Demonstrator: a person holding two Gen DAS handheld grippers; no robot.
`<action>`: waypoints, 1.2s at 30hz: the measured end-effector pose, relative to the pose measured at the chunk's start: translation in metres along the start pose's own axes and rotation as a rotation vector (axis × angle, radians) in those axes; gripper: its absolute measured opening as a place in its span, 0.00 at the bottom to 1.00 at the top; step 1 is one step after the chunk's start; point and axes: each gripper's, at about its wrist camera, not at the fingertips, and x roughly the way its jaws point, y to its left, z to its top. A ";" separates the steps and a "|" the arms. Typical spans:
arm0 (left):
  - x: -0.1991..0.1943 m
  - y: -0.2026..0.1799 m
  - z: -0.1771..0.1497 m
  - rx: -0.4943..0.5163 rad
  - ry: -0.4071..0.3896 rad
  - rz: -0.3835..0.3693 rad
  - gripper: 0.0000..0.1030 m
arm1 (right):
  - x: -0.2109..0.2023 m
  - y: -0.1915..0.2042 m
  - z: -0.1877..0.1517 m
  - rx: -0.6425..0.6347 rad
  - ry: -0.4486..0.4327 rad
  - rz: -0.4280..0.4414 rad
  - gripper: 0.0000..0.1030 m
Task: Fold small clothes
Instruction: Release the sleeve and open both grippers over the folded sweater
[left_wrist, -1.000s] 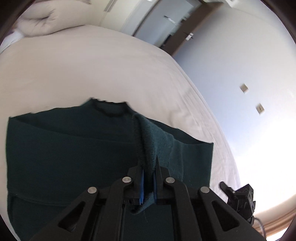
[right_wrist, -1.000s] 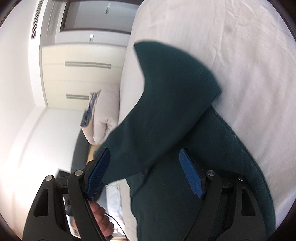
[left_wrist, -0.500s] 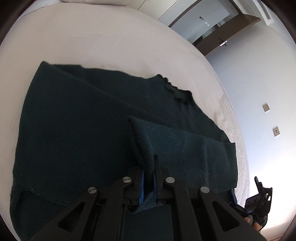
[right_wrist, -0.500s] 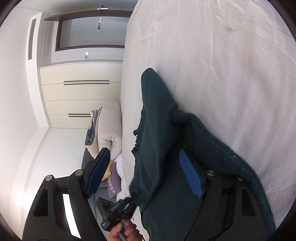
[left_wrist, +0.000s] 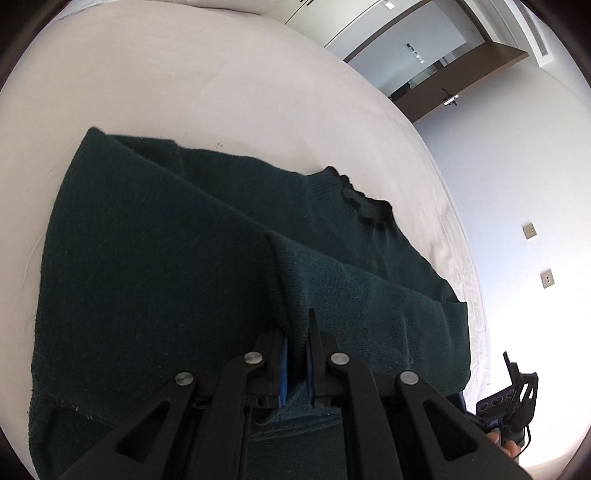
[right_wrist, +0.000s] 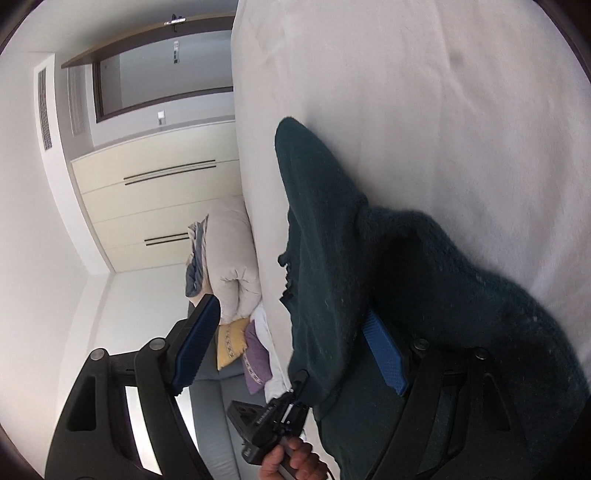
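Dark green knit sweater (left_wrist: 155, 280), on white bed (left_wrist: 192, 96): soft, limp, light, non-slip. Grip hems or cuffs. Left tongs (left_wrist: 295, 354) pinch sleeve edge; right tongs (right_wrist: 291, 343) gape, gripping nothing.

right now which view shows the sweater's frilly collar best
The left wrist view: the dark green knitted sweater lies spread on the white bed, its ruffled collar plainly outlined. The right wrist view shows that collar only edge-on, as a jagged rim.
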 end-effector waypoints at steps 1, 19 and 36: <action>0.001 0.000 0.000 -0.001 0.000 0.000 0.06 | -0.002 0.002 0.004 -0.002 -0.016 0.003 0.75; -0.013 0.002 -0.008 0.018 0.025 0.007 0.43 | -0.035 0.008 0.010 -0.072 -0.049 -0.045 0.75; 0.018 -0.055 -0.033 0.418 -0.064 0.322 0.67 | 0.066 0.097 0.051 -0.453 0.146 -0.209 0.75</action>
